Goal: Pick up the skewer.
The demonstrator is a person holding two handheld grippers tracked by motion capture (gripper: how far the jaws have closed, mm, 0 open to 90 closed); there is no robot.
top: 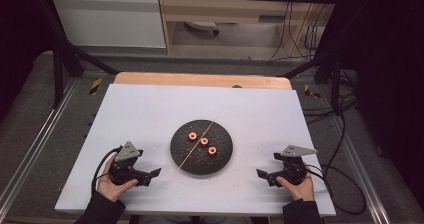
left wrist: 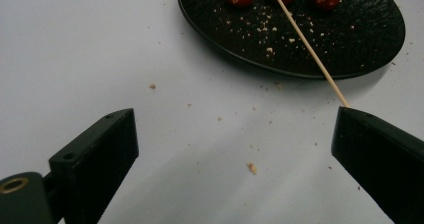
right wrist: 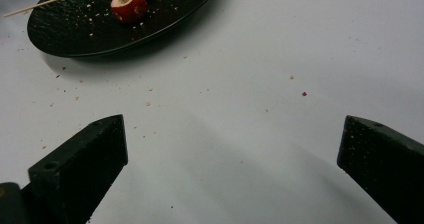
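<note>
A round black plate lies at the middle of the white tabletop. Three small red hollowed fruits sit in a diagonal row on it. A thin wooden skewer lies across the plate, its near end sticking out over the rim toward the left. My left gripper rests on the table left of the plate, open and empty; the skewer tip ends just by its right jaw. My right gripper rests right of the plate, open and empty. The plate and one fruit lie ahead of it.
Crumbs dot the white board around the plate. A wooden table edge shows at the back. Black frame bars and cables run along the sides, with shelving behind.
</note>
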